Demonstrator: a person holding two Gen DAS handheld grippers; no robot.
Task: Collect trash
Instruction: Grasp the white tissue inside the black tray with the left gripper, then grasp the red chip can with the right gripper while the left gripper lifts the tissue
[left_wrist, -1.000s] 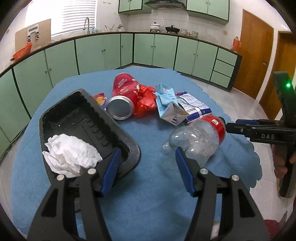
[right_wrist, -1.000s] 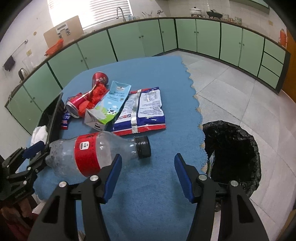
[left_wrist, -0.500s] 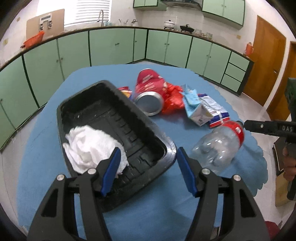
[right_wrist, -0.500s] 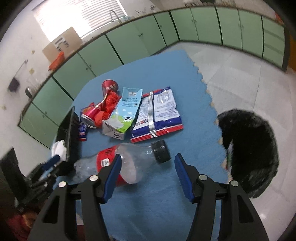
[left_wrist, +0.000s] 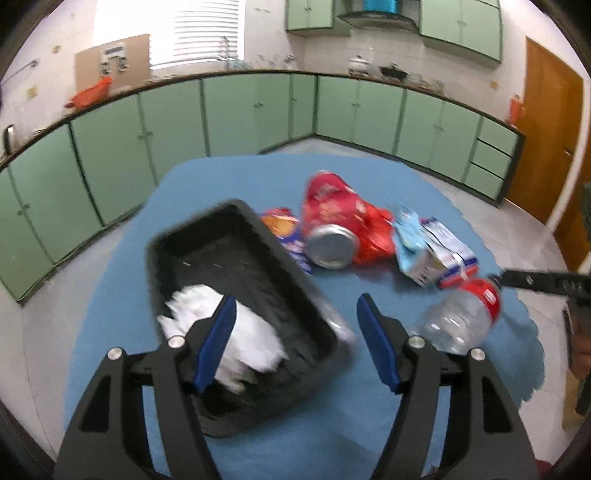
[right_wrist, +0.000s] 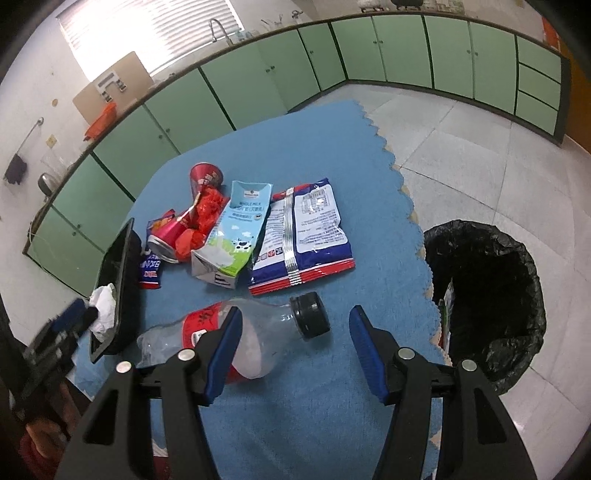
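Both tools are lining up on their first pieces of trash, and nothing is gripped yet. The left tool (left_wrist: 293, 341) hovers over the near corner of the black tray (left_wrist: 258, 236), its jaws opening with only air between them and the crumpled white tissue (left_wrist: 229, 332) lying in the tray just below its left finger. The right tool (right_wrist: 293, 350) hangs released above the empty plastic bottle (right_wrist: 255, 332), which lies on its side on the blue surface (right_wrist: 325, 406), black cap pointing toward the bin (right_wrist: 487, 299). Next, I judge, the right tool must drop and close across the bottle's body, then carry it right, past the surface's scalloped edge, to the black-lined bin on the floor; that path looks open. The can (left_wrist: 332, 236), milk carton (right_wrist: 236, 229) and snack bag (right_wrist: 306, 236) crowd the middle, well clear of both tools.
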